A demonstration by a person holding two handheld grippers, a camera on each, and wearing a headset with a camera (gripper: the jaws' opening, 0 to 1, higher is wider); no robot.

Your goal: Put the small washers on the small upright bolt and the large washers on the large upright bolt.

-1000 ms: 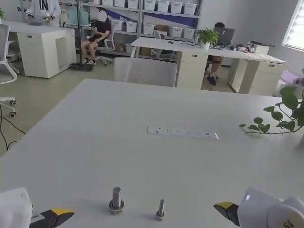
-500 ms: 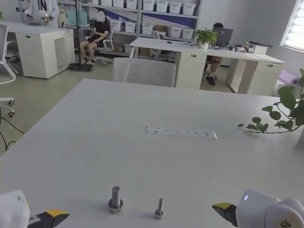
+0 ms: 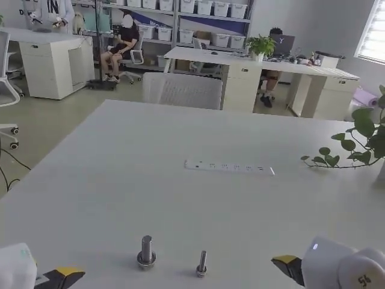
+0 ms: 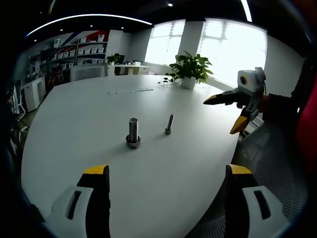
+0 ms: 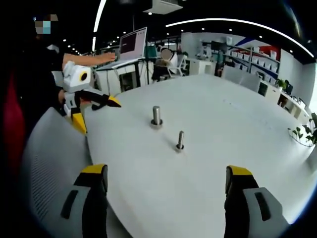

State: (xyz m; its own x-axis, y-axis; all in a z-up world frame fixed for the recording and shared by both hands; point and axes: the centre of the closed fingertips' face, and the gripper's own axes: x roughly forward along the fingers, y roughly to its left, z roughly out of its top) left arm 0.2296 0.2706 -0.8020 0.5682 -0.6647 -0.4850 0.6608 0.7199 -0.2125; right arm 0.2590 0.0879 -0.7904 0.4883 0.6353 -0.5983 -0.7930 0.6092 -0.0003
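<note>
Two steel bolts stand upright near the white table's front edge. The large bolt [image 3: 146,251] [image 4: 133,133] [image 5: 156,116] is on the left with a wider metal ring at its foot. The small bolt [image 3: 202,264] [image 4: 169,124] [image 5: 180,141] stands just to its right. My left gripper [image 3: 67,274] [image 4: 167,170] [image 5: 99,118] is held off the table's near-left edge, open, with nothing between its yellow-tipped jaws. My right gripper [image 3: 286,263] [image 5: 166,170] [image 4: 220,116] is held at the near right, also open with nothing in it. Both are well clear of the bolts.
A white power strip [image 3: 228,168] lies at mid-table [image 3: 180,132]. A leafy plant [image 3: 355,144] reaches in from the right edge. A grey chair [image 3: 183,90] stands behind the far edge. Desks, shelves and seated people are farther back.
My left gripper has drawn slightly back toward the near-left corner. The bolts and my right gripper have stayed put.
</note>
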